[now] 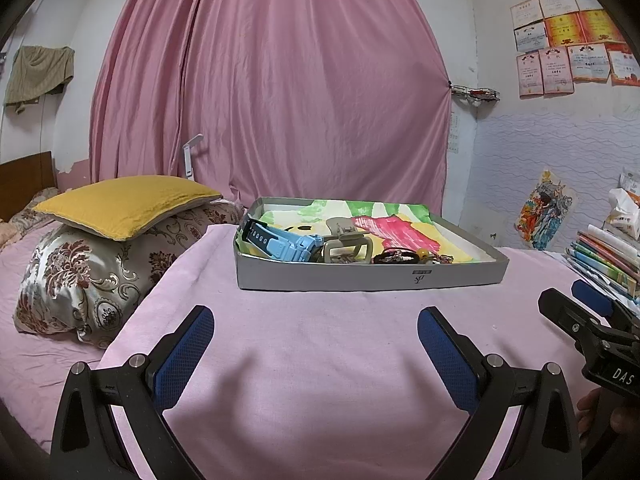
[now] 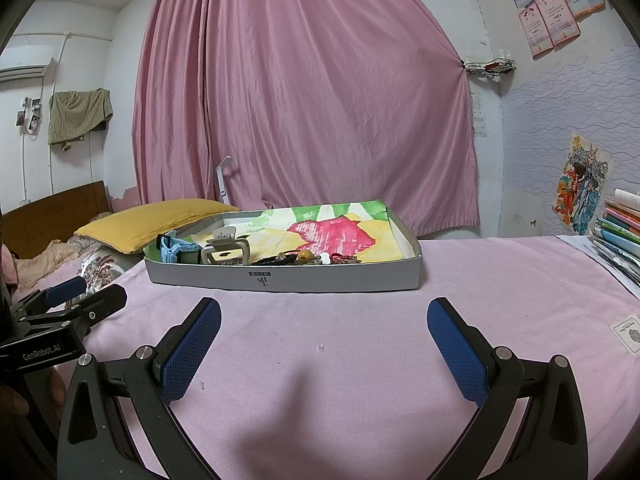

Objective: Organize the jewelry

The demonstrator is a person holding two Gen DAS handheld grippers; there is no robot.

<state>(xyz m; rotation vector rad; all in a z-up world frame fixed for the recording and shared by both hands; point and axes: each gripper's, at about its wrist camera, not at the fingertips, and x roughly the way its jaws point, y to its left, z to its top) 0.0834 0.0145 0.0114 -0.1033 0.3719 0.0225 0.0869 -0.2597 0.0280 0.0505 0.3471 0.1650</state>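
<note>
At the bed's left side a yellow pillow [image 1: 124, 204] lies on top of a floral-patterned pillow [image 1: 96, 280]. The left tool [image 1: 316, 344] hovers over the pink sheet [image 1: 320, 360] near the front edge of the bed, its blue-padded fingers spread wide apart and gripping nothing. Toward the far edge, in front of the pink curtain [image 1: 272, 80], sits a shallow grey cardboard box [image 1: 368, 276] lined with a colourful painted paper. Along the box's front wall, from left to right, lie a light blue watch [image 1: 284, 242], a beige hair claw clip [image 1: 346, 240], black hair ties [image 1: 394, 256] and a jumble of small beaded pieces [image 2: 320, 258]. The right tool [image 2: 324, 340] is likewise released and empty, hovering over the sheet just short of the box. At the bed's right edge rests a stack of books [image 2: 618, 236].
</note>
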